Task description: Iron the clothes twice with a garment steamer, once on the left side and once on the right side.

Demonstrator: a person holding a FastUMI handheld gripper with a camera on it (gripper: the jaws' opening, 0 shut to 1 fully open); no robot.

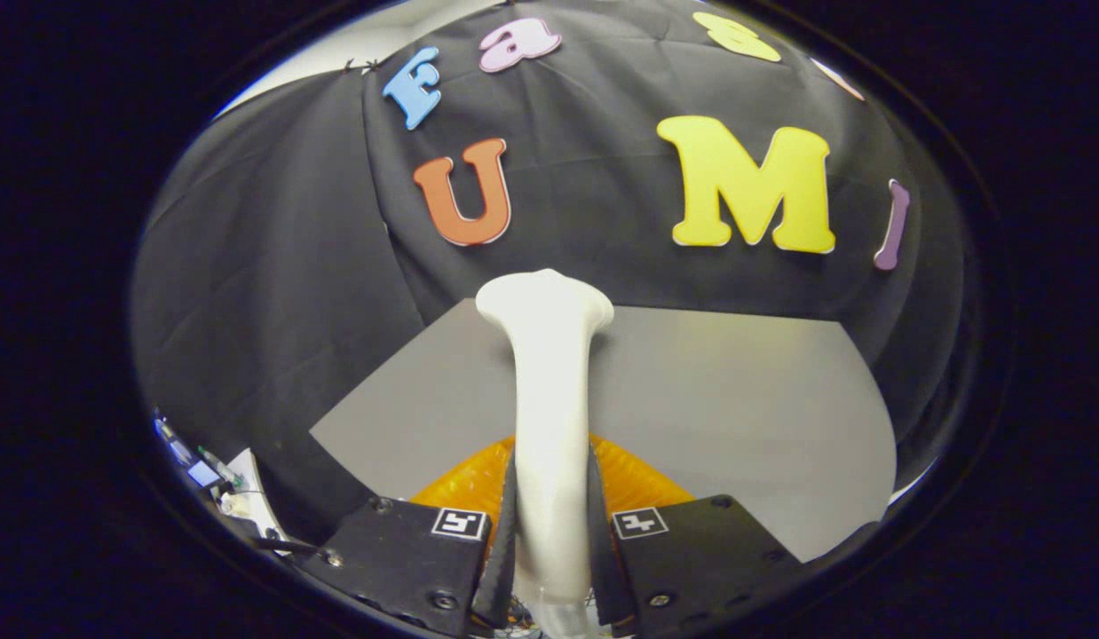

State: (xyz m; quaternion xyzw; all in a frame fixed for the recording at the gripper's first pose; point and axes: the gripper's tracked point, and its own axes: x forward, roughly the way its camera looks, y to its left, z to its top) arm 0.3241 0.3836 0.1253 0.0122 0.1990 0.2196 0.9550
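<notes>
My gripper (549,524) is shut on the white garment steamer (549,390), both fingers pressing on its slim handle. The steamer stands up between the fingers and widens into a flared head (544,302) well beyond the fingertips. Below and just behind the fingers lies an orange garment (643,479), showing on both sides of the handle; most of it is hidden by the fingers. The steamer head is raised above the grey table, apart from the garment.
A grey table (745,408) stretches beyond the fingers to the black cloth wall (274,266). At the lower left, past the table's edge, sit some small devices and cables (212,475).
</notes>
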